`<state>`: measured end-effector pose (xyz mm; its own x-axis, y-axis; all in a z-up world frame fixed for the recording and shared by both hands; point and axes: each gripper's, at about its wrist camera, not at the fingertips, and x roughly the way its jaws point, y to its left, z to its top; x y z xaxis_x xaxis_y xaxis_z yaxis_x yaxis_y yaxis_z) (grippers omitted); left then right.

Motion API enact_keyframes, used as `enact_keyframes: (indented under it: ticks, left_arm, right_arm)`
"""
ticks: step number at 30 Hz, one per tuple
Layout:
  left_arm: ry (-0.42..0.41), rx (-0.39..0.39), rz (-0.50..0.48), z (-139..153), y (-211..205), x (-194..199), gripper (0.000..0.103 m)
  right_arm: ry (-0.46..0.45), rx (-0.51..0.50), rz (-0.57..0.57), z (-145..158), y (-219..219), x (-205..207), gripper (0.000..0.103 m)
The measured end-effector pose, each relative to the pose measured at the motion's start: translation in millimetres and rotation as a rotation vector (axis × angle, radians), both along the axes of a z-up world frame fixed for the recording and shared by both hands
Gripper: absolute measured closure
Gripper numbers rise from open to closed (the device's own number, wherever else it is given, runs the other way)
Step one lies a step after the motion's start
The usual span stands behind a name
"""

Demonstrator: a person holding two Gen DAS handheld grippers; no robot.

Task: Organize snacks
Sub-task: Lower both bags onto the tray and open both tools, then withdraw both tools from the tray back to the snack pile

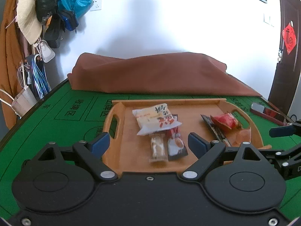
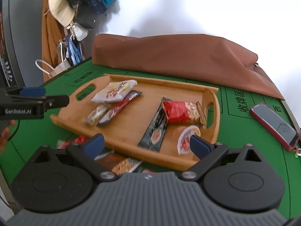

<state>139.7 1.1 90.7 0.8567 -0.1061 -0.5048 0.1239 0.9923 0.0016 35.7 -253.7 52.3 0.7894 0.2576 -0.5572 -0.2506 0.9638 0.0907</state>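
A wooden tray [image 1: 169,101] [image 2: 131,145] lies on the green table. In its left half are a white packet [image 1: 156,120] [image 2: 114,91], a clear-wrapped bar [image 1: 158,148] [image 2: 96,114] and a red sachet [image 1: 175,143] [image 2: 120,107]. In its right half are a black sachet [image 2: 156,130], a red packet [image 1: 224,121] [image 2: 180,112] and a round-lidded cup [image 2: 188,139]. My left gripper [image 1: 148,145] [image 2: 54,96] hovers open over the tray's near left edge, holding nothing. My right gripper [image 2: 147,146] [image 1: 276,141] stands wide open above the near rim, nothing between its pads.
Off the tray, by its near edge, lie a red packet [image 2: 71,143] and a cracker packet [image 2: 120,163]. A red-cased phone [image 2: 272,126] [image 1: 267,113] rests at the right. A brown cloth heap [image 2: 178,56] [image 1: 150,75] fills the table's far side. Bags and hats [image 1: 37,18] hang at left.
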Motion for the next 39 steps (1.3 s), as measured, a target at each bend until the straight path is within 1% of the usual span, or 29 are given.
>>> enact_keyframes:
  ticks: [3,10,17,20,25,29,32,36,39]
  left_arm:
    - [0.001,-0.009,-0.006,-6.1,2.1,-12.2,0.013]
    - [0.056,-0.016,-0.024,-28.2,4.5,-36.0,0.013]
    - [0.072,0.008,-0.044,-44.6,0.4,-55.9,0.013]
    - [0.076,0.015,-0.055,-48.8,-2.8,-60.2,0.013]
    - [0.113,0.02,-0.059,-60.5,-6.5,-61.6,0.018]
    - [0.114,0.045,-0.061,-66.5,-10.0,-63.5,0.02]
    - [0.114,0.045,-0.064,-67.8,-10.1,-62.4,0.024]
    - [0.115,0.032,-0.078,-66.7,-9.8,-59.1,0.031]
    - [0.114,0.029,-0.087,-65.9,-11.3,-55.4,0.035]
  right_arm:
    - [-0.004,-0.017,0.011,-5.8,1.6,-14.0,0.003]
    - [0.012,-0.038,-0.002,-24.2,3.5,-35.4,0.003]
    - [0.015,-0.058,0.005,-33.5,8.1,-49.8,0.003]
    - [0.016,-0.068,0.034,-36.0,12.5,-54.3,0.003]
    - [0.031,-0.113,0.07,-45.0,24.4,-56.0,0.003]
    - [0.042,-0.125,0.092,-49.6,30.1,-55.6,0.004]
    - [0.052,-0.129,0.088,-52.1,32.6,-53.6,0.006]
    - [0.066,-0.126,0.083,-54.8,34.5,-50.0,0.01]
    - [0.077,-0.123,0.08,-56.5,36.4,-47.3,0.014]
